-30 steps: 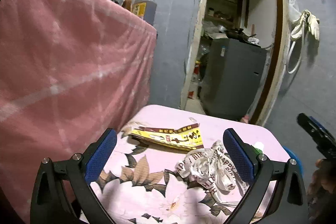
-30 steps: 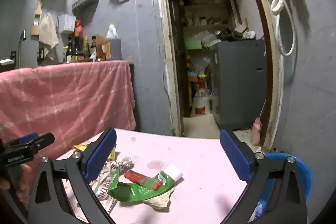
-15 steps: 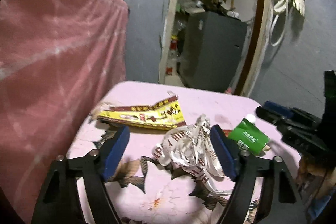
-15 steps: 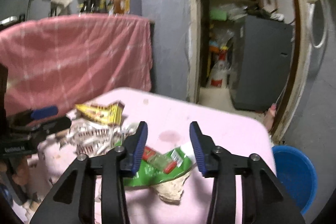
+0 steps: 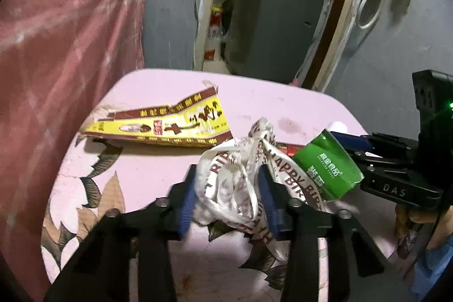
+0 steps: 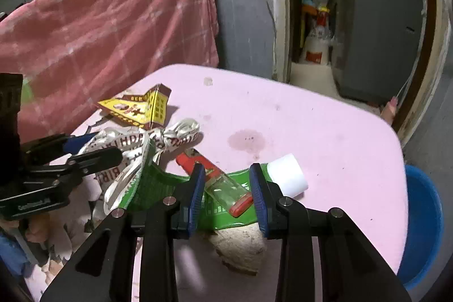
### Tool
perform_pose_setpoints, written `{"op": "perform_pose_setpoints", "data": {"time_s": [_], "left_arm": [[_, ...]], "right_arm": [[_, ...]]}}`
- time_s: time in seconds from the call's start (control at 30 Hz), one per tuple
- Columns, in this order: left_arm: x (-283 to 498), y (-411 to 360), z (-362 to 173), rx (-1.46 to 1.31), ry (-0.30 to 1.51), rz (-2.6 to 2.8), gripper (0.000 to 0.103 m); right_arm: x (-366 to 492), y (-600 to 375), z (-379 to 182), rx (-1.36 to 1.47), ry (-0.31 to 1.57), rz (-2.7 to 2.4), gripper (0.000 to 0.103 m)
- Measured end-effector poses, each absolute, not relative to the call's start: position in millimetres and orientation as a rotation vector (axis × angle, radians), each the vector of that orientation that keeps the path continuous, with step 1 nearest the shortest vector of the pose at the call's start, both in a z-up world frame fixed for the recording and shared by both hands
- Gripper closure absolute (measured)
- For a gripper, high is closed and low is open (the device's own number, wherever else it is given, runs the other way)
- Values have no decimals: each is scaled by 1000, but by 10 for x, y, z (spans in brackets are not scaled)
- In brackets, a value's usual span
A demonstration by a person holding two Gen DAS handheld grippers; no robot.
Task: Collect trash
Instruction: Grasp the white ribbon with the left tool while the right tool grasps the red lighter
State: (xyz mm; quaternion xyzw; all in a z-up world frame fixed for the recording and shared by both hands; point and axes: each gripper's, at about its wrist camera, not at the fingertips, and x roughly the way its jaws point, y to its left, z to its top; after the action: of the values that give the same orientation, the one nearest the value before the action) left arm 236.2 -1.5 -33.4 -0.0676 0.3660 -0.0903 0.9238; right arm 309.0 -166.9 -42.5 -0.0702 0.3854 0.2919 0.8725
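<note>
Pink tabletop [image 6: 325, 132] carries one yellow torn carton [image 5: 167, 123], one crumpled birthday ribbon [image 5: 240, 177], one green toothpaste tube [image 6: 226, 205], one red lighter [image 6: 218, 180] and one scrap of brown paper [image 6: 240, 248]. Left gripper [image 5: 226, 191] has just been closing, and its blue pads now squeeze the ribbon bundle between them. Right gripper [image 6: 226, 191] has closed around the lighter and tube; contact is unclear. Both lie with their long axes slanting across the table, the tube's white cap [image 6: 287, 173] pointing right.
</note>
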Motion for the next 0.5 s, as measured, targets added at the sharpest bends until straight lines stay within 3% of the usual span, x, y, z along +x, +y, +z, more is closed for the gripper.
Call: {"op": "perform_pose_setpoints", "data": {"time_s": [0.2, 0.43, 0.5], "left_arm": [[2304, 36, -300, -159, 735, -184, 95], [2222, 8, -302, -156, 749, -151, 100], [2214, -10, -306, -155, 745, -143, 101]], "right_arm": [[3004, -1604, -471, -212, 820, 627, 72], [2899, -1496, -491, -291, 811, 630, 73], [2876, -1464, -500, -297, 813, 643, 81]]}}
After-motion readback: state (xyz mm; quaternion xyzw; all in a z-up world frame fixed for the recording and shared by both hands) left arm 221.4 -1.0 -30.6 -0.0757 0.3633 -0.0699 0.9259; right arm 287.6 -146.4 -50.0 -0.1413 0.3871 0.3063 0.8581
